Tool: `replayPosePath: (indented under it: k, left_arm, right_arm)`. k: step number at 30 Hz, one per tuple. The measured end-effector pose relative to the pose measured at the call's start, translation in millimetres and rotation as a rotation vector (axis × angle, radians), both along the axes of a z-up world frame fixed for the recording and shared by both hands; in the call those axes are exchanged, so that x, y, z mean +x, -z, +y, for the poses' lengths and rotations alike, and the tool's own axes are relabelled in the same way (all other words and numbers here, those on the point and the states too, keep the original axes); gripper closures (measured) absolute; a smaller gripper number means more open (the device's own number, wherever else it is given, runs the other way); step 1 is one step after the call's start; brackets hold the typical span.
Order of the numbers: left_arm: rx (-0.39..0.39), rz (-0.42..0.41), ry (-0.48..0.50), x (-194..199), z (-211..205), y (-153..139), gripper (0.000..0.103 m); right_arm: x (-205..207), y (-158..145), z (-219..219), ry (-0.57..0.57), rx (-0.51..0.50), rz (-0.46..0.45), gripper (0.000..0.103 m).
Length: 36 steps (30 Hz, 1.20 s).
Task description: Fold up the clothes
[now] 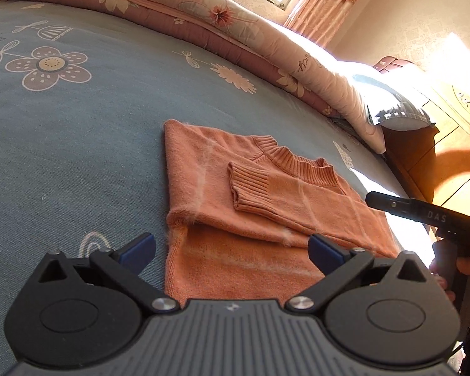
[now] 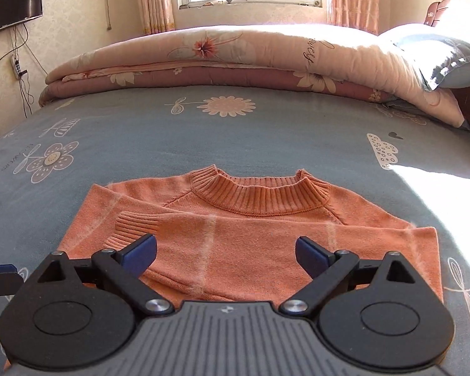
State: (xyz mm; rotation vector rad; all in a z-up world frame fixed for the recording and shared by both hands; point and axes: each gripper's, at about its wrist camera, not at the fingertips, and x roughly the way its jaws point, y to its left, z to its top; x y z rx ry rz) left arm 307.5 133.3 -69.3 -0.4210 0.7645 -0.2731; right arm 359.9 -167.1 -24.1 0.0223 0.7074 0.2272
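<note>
The orange sweater (image 2: 235, 235) is lying flat on the blue bedsheet (image 2: 203, 125), collar away from both grippers, sleeves folded across its chest, its long axis running toward the hem beneath them. The right gripper (image 2: 225, 252) is hovering spread and empty over its middle; the left gripper (image 1: 232, 250), also spread and empty, is hanging over the hem's left part, seemingly nearer that edge.

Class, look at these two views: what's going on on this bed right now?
A person is folding an orange sweater on a bed with a blue flowered sheet, using handheld tongs in each hand. Both sleeves already lie folded across the sweater's front, with one ribbed cuff on top. The left tongs and right tongs are both open, hold nothing and hover at the sweater's near end.
</note>
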Motion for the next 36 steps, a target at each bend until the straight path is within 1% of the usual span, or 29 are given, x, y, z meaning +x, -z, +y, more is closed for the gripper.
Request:
replayPosePath:
  k: [3, 5, 8, 10, 13, 15, 18, 21, 23, 26, 28, 30, 33, 35, 36]
  left_arm:
    - [0.012, -0.002, 0.036, -2.7, -11.2, -0.6, 0.001]
    - [0.019, -0.002, 0.057, -4.3, -18.0, -0.7, 0.001]
    - [0.023, 0.002, 0.078, -6.5, -25.8, -1.1, 0.001]
    - [0.019, -0.002, 0.086, -8.8, -28.8, -2.6, 0.001]
    - [0.015, -0.01, 0.097, -11.7, -30.0, -4.9, 0.001]
    - [0.016, -0.014, 0.093, -12.7, -27.5, -6.4, 0.001]
    - [0.001, -0.007, 0.072, -10.7, -20.6, -5.8, 0.001]
    - [-0.008, 0.012, 0.054, -6.8, -15.0, -2.6, 0.001]
    - [-0.003, 0.019, 0.05, -5.4, -14.4, -1.2, 0.001]
    - [-0.003, 0.026, 0.053, -3.3, -16.6, 1.3, 0.001]
    - [0.007, 0.033, 0.058, -2.7, -19.9, 3.0, 0.001]
    - [0.026, 0.039, 0.066, -2.5, -24.9, 4.6, 0.001]
    - [0.041, 0.037, 0.08, -2.9, -31.1, 5.6, 0.001]
    - [0.049, 0.038, 0.09, -3.2, -34.6, 6.8, 0.001]
    - [0.053, 0.04, 0.093, -3.1, -36.3, 7.5, 0.001]
  right_arm:
    - [-26.3, -25.7, -27.4, 0.023, 0.076, 0.025, 0.005]
    - [-44.4, -46.7, -38.6, 0.014, 0.085, 0.029, 0.003]
    - [-70.5, -77.1, -48.4, 0.003, 0.092, -0.029, 0.0]
    - [-78.2, -86.8, -52.8, -0.019, 0.112, -0.047, 0.0]
    - [-69.9, -72.3, -55.5, -0.014, 0.148, 0.01, 0.0]
    - [-55.1, -40.6, -56.3, 0.002, 0.187, 0.099, 0.0]
    - [-37.3, 9.9, -54.0, 0.052, 0.212, 0.168, 0.0]
    - [-24.0, 48.8, -60.1, 0.108, 0.208, 0.178, 0.0]
    - [-19.0, 66.7, -75.2, 0.161, 0.233, 0.188, 0.0]
    - [-23.1, 81.8, -107.7, 0.2, 0.314, 0.198, 0.0]
    - [-32.3, 82.2, -129.1, 0.217, 0.329, 0.162, 0.0]
    - [-37.9, 82.1, -146.7, 0.25, 0.307, 0.144, 0.0]
    - [-45.8, 83.9, -172.0, 0.325, 0.298, 0.144, 0.0]
    - [-50.1, 79.5, -173.8, 0.354, 0.297, 0.145, 0.0]
    - [-51.6, 77.5, -171.3, 0.342, 0.305, 0.139, 0.0]
